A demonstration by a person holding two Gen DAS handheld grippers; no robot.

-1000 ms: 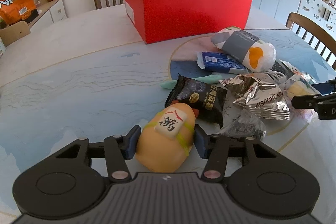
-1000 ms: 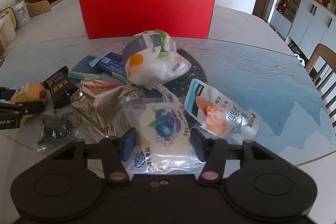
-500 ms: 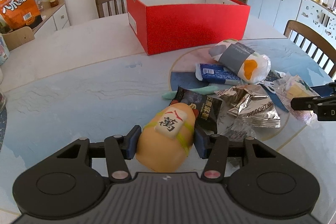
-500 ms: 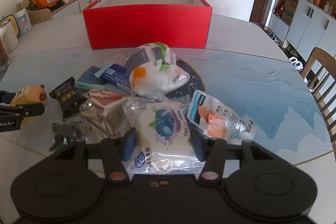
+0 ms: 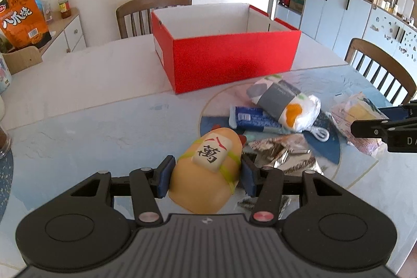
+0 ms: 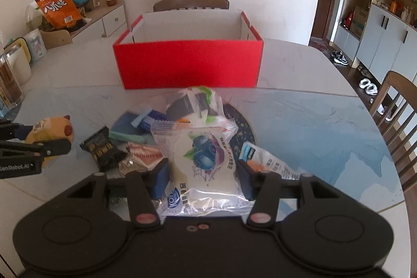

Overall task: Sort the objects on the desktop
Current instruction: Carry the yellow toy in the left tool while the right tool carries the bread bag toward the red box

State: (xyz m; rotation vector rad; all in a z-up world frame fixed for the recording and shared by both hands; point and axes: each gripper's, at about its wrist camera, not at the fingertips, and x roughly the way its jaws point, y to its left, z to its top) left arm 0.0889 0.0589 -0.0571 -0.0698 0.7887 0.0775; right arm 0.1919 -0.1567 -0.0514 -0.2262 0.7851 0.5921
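My left gripper (image 5: 206, 176) is shut on a yellow plush toy (image 5: 208, 168) with a white tag, held above the table. My right gripper (image 6: 202, 180) is shut on a clear blueberry snack packet (image 6: 206, 160), lifted over the pile. An open red box (image 5: 226, 54) with a white inside stands at the back of the table; it also shows in the right wrist view (image 6: 190, 61). The left gripper and toy (image 6: 49, 137) show at the left of the right wrist view; the right gripper (image 5: 385, 127) shows at the right edge of the left wrist view.
A pile lies on the table before the box: a white wrapped bundle (image 5: 284, 103), a blue packet (image 5: 255, 119), a silver foil packet (image 5: 284, 153), a black packet (image 6: 103, 147), an orange-print pouch (image 6: 271, 163). Wooden chairs (image 5: 383, 69) stand around the table.
Both grippers have risen and moved toward the red box, the left carrying the plush toy and the right carrying the blueberry packet off the pile.
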